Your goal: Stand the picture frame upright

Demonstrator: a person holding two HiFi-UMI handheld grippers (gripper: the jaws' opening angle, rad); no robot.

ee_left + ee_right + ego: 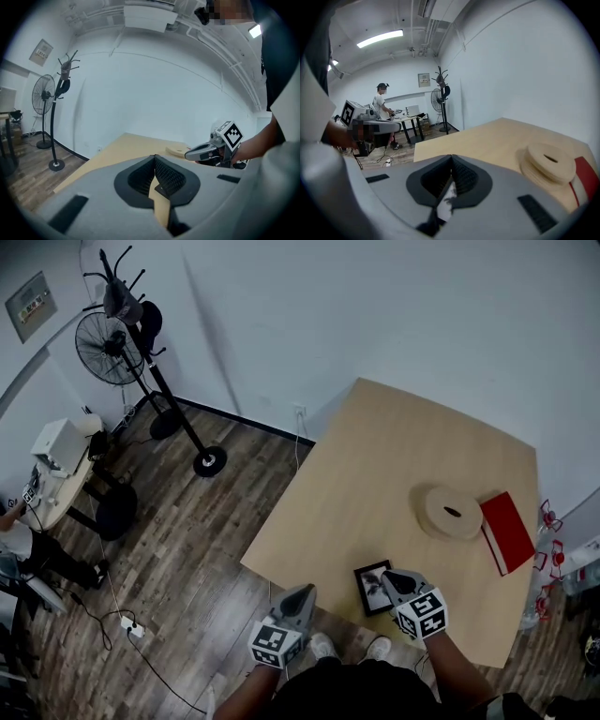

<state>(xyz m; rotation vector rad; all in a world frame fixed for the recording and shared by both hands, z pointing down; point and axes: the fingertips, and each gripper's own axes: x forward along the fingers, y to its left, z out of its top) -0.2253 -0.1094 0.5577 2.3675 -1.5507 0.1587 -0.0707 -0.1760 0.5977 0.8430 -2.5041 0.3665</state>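
Picture frame (373, 587) lies flat, face up, near the front edge of the table (375, 456). My right gripper (390, 578) hangs just over its right side, jaws pressed together, gripping nothing. My left gripper (304, 594) is at the table's front edge, well left of the frame, jaws closed too, empty. Wooden disc (451, 512) and red book (506, 531) lie farther back.

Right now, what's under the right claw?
The picture frame, lying flat on the table, sits under the right claw. The claw hides one edge of it.
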